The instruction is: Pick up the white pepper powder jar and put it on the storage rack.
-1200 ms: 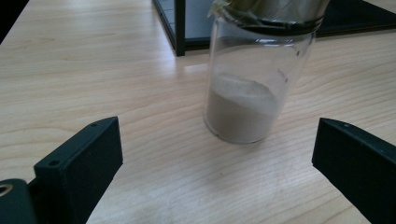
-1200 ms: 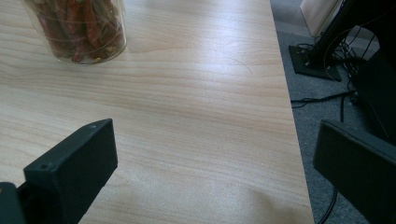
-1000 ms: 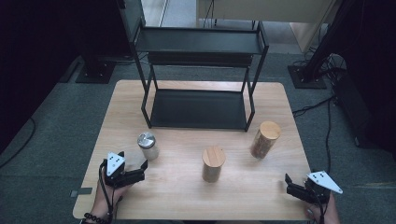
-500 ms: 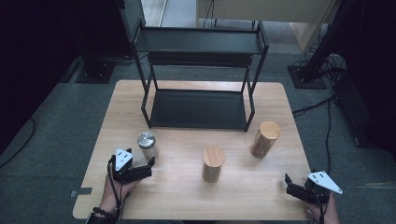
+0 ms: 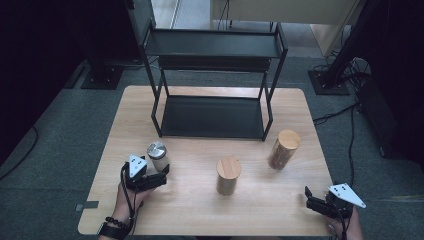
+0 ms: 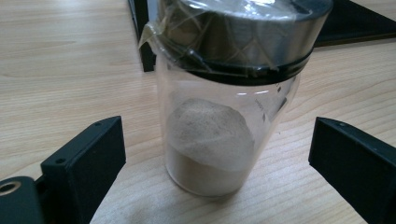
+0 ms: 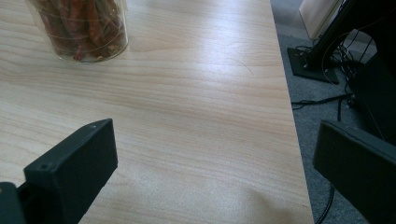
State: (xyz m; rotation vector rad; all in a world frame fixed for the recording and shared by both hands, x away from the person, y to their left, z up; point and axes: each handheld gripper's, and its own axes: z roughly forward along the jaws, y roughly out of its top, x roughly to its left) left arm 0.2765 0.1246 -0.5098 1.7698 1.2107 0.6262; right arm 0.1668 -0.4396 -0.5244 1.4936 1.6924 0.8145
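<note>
Left gripper [image 5: 161, 176] spread wide around a clear glass jar [image 6: 219, 116] with a plastic-wrapped steel lid and beige powder inside, upright on the grained wooden table [image 5: 200, 210], just before the black metal shelf [image 5: 212, 116]; bare wood either side of it. Right gripper [image 5: 311, 199] likewise gaping, near the table's right edge, a chilli-filled jar [image 7: 79, 28] ahead

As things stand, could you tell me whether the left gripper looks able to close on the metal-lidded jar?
Probably yes. The left gripper is open, with the metal-lidded jar standing upright between its jaws and nothing in the gaps on either side. The jaws are not yet touching the glass.
</note>
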